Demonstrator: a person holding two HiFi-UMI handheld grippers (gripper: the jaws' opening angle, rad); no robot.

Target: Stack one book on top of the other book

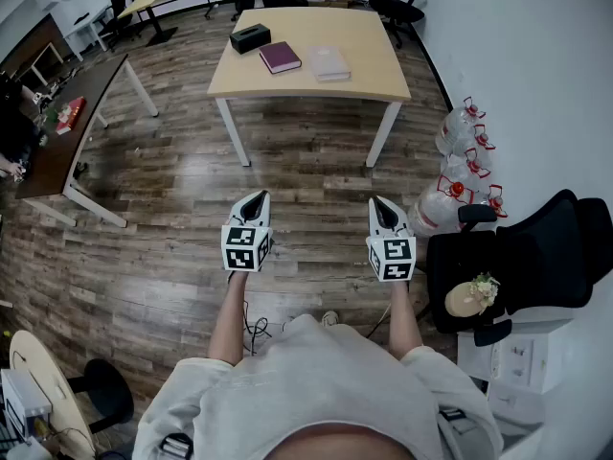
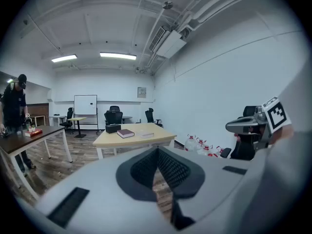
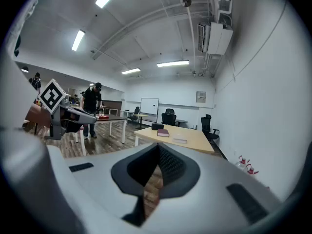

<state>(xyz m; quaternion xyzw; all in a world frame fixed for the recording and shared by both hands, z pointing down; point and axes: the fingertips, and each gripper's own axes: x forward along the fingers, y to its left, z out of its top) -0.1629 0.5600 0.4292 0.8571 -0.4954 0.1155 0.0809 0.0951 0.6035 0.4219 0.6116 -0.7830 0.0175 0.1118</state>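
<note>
Office rm w/ wood floor (image 1: 172, 190); light tabletop (image 1: 374, 75) stands far ahead. Maroon book (image 1: 280, 57) and pale book (image 1: 329, 63) lie flat on it side by side, a gap between, not stacked. Black box (image 1: 250, 37) sits near the maroon one, at the far left corner. Left gripper (image 1: 256, 197) and right gripper (image 1: 380, 202) are well short of the tabletop, over the floor, approx parallel, forearms stretched fwd, tips dipped slightly. Both have jaws closed together, nothing between them. Water bottles (image 1: 465, 156) stand by the right wall; black chair (image 1: 527, 257) is nearer.
</note>
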